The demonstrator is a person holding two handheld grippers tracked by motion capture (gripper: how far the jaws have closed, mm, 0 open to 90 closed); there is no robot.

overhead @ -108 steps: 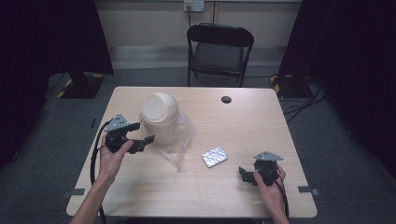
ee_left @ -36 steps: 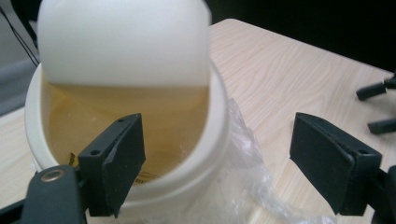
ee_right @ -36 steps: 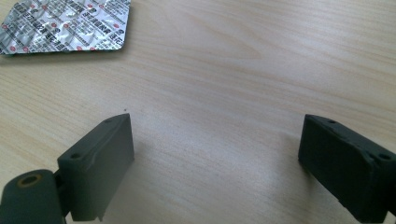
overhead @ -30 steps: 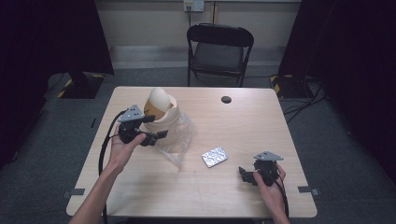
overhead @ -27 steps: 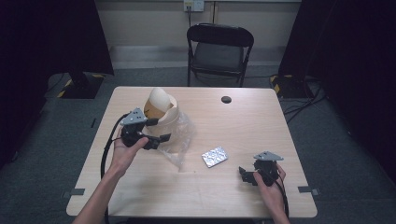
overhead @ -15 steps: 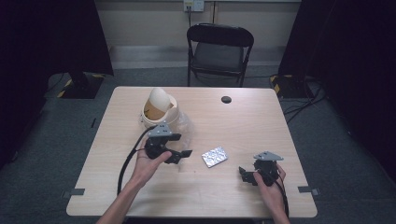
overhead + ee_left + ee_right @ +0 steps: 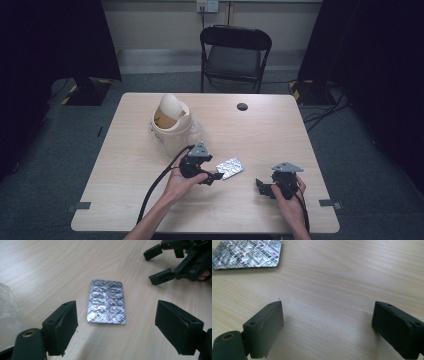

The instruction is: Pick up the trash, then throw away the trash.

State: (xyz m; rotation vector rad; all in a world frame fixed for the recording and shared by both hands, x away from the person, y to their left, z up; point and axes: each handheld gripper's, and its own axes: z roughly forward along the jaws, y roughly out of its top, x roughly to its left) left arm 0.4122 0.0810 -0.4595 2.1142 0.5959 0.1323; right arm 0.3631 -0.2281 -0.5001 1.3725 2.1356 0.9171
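- 1 silver blister pack [image 7: 230, 167]
- 1 cream swing-lid bin [image 7: 171, 121]
- 2 handheld grippers: left gripper [image 7: 214, 177], right gripper [image 7: 260, 186]
- 1 wooden table [image 7: 260, 135]
- 1 black folding chair [image 7: 235, 55]
- 1 small black disc [image 7: 242, 106]

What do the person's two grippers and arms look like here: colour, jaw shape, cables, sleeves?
Both the left gripper and the right gripper are black, with two blocky, flat-faced jaws and a grey three-cornered plate on top. A black cable trails from each. The forearms are bare, with no sleeves showing.

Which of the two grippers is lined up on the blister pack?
The left gripper: the blister pack lies just ahead between its open jaws; the right gripper faces bare wood.
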